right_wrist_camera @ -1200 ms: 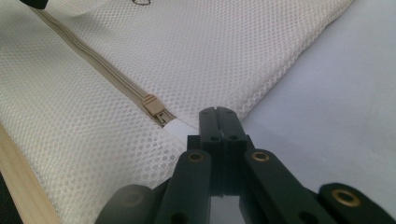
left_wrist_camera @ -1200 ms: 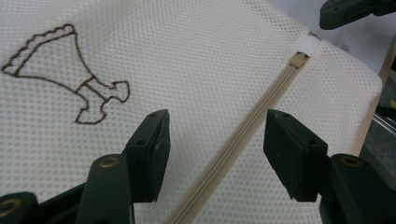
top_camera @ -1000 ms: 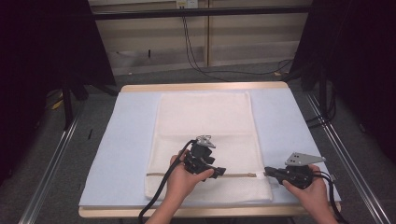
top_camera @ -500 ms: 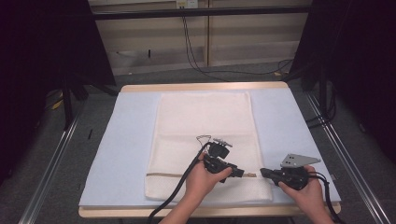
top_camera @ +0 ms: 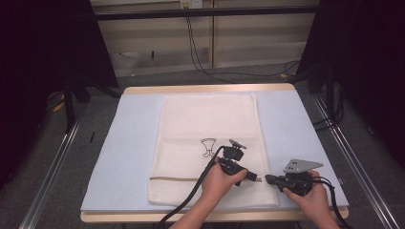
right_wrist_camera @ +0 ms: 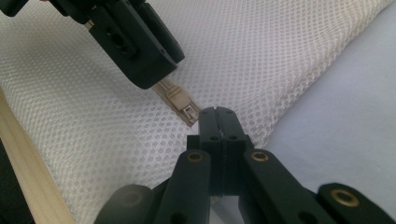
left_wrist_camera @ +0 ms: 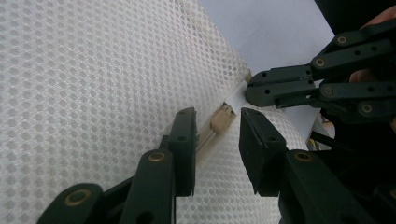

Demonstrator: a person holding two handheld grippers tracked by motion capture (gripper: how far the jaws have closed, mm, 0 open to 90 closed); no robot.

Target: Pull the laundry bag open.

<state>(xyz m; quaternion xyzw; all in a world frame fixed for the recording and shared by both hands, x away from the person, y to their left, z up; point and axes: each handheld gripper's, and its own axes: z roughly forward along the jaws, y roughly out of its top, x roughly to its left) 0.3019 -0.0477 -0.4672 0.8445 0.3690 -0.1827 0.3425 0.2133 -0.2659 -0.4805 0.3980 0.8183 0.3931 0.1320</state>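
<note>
Mesh bag [top_camera: 207,143]: white, flat on a pale blue mat [top_camera: 124,152] over the table [top_camera: 205,88], long side running near to far, a small black drawing at its middle. A beige zip [top_camera: 191,179] crosses it near the near edge, left to right.

Zip slider [left_wrist_camera: 222,117]: beige, at the right end of the zip, close to the bag's right edge. In the right gripper view the slider [right_wrist_camera: 179,99] lies on the mesh just beyond the closed jaw tips.

Left gripper [top_camera: 248,177]: held over the bag's near right part, pointing right. In the left gripper view [left_wrist_camera: 215,135] its jaws straddle the slider, one on each side, a clear gap left on both; the pads do not touch it. The jaws have just been closing, slider between them.

Right gripper [top_camera: 268,179]: at the bag's near right edge, pointing left, tip to tip with the left gripper, just apart. Jaws pressed together [right_wrist_camera: 215,112]; they appear to pinch the zip's end, though the contact is hidden under the tips.
</note>
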